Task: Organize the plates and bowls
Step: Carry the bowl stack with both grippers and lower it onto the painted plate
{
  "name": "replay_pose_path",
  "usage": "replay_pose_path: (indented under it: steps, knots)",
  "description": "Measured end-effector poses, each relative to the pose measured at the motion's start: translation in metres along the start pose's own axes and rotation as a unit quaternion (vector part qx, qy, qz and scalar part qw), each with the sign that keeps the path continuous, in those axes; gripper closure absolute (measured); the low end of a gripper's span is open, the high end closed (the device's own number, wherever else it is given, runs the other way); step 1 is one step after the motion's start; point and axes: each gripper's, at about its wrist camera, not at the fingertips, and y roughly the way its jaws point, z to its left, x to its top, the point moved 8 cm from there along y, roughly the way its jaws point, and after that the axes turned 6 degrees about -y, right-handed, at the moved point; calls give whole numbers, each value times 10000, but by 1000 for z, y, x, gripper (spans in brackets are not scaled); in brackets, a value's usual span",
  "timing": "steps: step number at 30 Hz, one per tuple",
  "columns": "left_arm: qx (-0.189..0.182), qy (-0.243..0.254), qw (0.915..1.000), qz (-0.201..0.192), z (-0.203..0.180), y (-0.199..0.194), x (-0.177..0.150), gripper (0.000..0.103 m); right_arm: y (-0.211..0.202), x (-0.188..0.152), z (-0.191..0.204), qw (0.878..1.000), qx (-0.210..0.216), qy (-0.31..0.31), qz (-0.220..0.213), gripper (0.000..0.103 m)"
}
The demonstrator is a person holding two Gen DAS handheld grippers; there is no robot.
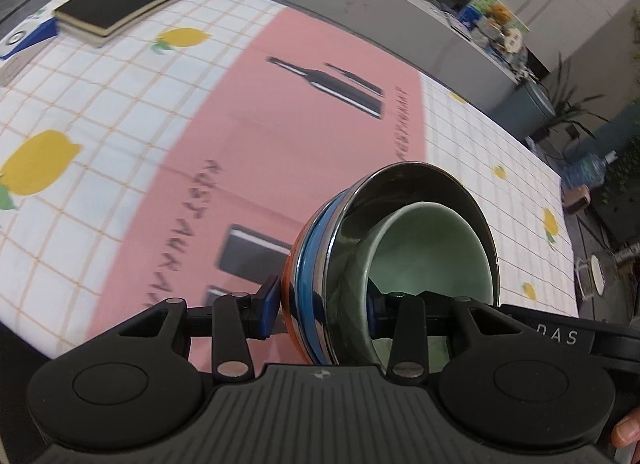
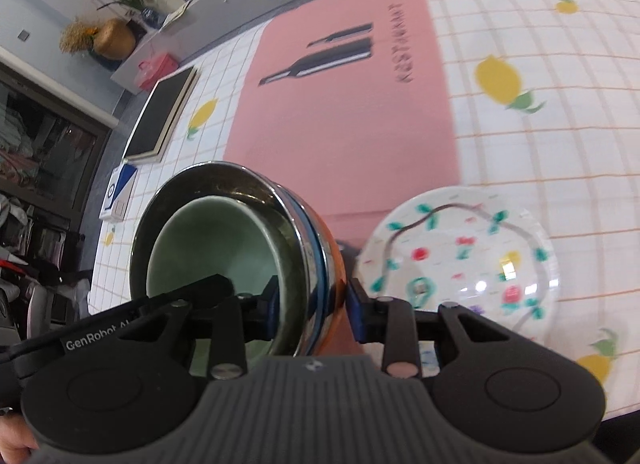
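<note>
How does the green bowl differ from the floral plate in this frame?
The green bowl is deep and plain pale green; the floral plate is shallow and white with a coloured pattern. The bowl sits nested inside a metal bowl, gripped at the rim by the right tongs and left tongs; the plate lies flat, ungripped, on the tablecloth. Both are round, glossy and empty.

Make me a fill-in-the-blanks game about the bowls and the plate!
The small bowl nested inside the steel bowl is pale ____.
The steel bowl's rim is pinched by ____ grippers: the left gripper and the right gripper.
The tablecloth is printed with yellow ____.
The flowery plate lies on the ____.

Missing words: green, two, lemons, tablecloth
</note>
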Motion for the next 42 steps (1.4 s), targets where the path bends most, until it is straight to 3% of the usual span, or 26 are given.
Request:
replay_pose_path:
  steps: [11,21,35,42]
  knots:
    - [-243,366,9982,404,-56,26,-22,57,-38,-1,-57,9995,-304,74,-38,70]
    - [-208,255,9962,806,-65,47,-40,57,-35,-8,-83,9987,-426,262,100,70]
    - [-11,348,9954,897,-73,52,-43,57,-33,-8,-98,9978,-311,559,152,69]
    - [-41,303,9954,903,-74,53,-40,57,-34,-5,-94,9985,-348,415,69,66]
